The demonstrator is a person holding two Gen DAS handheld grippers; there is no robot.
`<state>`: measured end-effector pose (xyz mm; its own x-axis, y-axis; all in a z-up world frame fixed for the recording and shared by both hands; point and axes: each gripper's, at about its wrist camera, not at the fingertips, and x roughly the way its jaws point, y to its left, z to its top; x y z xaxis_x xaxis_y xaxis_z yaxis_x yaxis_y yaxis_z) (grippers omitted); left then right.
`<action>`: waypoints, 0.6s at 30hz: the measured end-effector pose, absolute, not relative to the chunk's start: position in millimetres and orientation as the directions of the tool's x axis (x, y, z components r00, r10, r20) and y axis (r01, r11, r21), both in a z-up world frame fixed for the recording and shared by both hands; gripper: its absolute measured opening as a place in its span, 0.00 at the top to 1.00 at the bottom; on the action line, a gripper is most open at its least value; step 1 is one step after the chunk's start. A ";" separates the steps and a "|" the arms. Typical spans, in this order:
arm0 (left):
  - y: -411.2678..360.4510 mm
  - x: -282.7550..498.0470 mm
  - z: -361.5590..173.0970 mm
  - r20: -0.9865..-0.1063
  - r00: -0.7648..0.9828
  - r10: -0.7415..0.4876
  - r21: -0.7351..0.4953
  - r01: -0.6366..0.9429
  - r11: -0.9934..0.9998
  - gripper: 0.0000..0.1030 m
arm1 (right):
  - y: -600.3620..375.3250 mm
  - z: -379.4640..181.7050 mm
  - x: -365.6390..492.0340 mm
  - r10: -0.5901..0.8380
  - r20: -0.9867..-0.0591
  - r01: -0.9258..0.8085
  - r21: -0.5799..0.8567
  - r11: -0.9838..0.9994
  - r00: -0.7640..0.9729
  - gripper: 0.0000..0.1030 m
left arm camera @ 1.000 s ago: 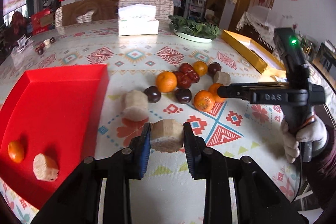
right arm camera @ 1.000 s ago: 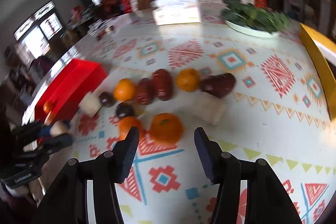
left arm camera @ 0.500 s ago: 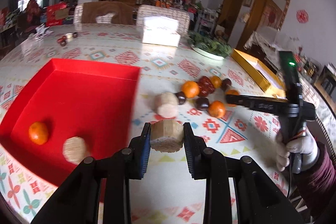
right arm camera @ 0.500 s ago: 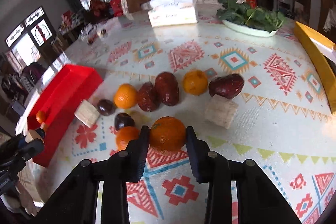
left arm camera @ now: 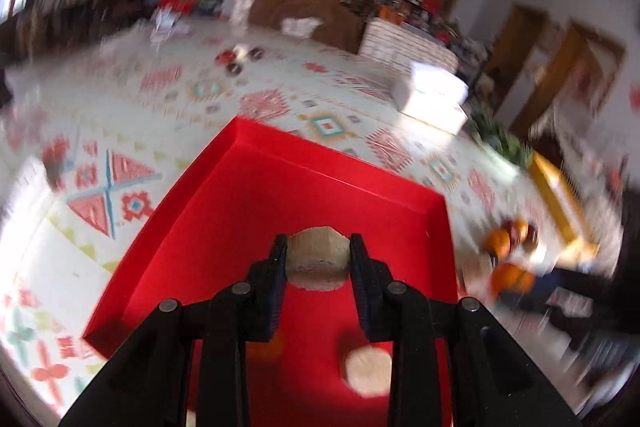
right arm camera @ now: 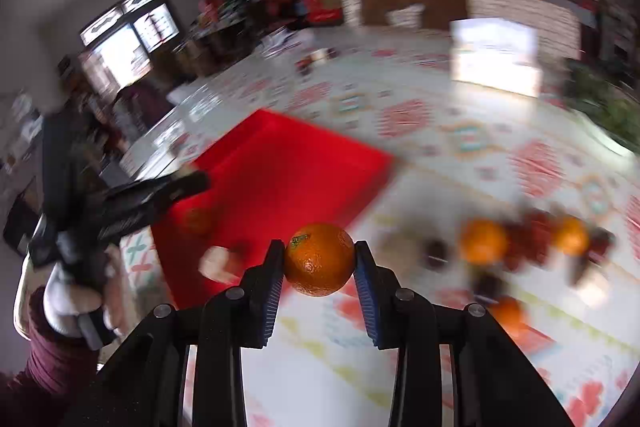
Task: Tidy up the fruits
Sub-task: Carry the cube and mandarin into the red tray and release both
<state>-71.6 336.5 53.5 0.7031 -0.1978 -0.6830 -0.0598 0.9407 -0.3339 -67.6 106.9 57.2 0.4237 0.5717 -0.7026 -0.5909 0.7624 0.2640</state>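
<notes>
My left gripper [left arm camera: 318, 261] is shut on a beige peeled chunk [left arm camera: 318, 251] and holds it above the red tray [left arm camera: 280, 179]. A second beige chunk [left arm camera: 368, 371] and an orange [left arm camera: 266, 345], partly hidden behind a finger, lie in the tray. My right gripper [right arm camera: 320, 261] is shut on an orange [right arm camera: 319, 259], held above the table just right of the red tray [right arm camera: 280, 171]. The left gripper [right arm camera: 160, 195] also shows over the tray's left side in the right wrist view. More oranges [right arm camera: 482, 241] and dark red fruits [right arm camera: 528, 243] lie on the table to the right.
The table wears a patterned cloth [left arm camera: 132, 187]. A white tissue box [right arm camera: 496, 61], a plate of greens [right arm camera: 608, 115], a yellow box [left arm camera: 560, 199] and a toy car [left arm camera: 240, 57] stand further back. Both views are motion-blurred.
My left gripper has swung left with the beige chunk and now hangs over the red tray. My right gripper has closed on the orange, lifted it and moved left toward the tray.
</notes>
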 end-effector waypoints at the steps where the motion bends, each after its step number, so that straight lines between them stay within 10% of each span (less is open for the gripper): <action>1: 344.6 -64.9 47.0 -0.687 0.696 -0.209 -0.365 -0.082 0.927 0.72 | 118.7 53.9 -65.9 0.570 -0.710 -0.600 0.258 0.757 0.414 0.63; 11: 359.2 -38.7 16.0 -0.713 0.652 -0.256 -0.432 -0.123 0.893 0.72 | 189.5 12.0 -46.1 0.505 -0.786 -0.634 0.194 0.749 0.356 0.63; 18: 368.2 -52.8 26.6 -0.674 0.694 -0.252 -0.460 -0.128 0.879 0.53 | 196.9 15.8 -48.9 0.523 -0.775 -0.637 0.210 0.742 0.354 0.56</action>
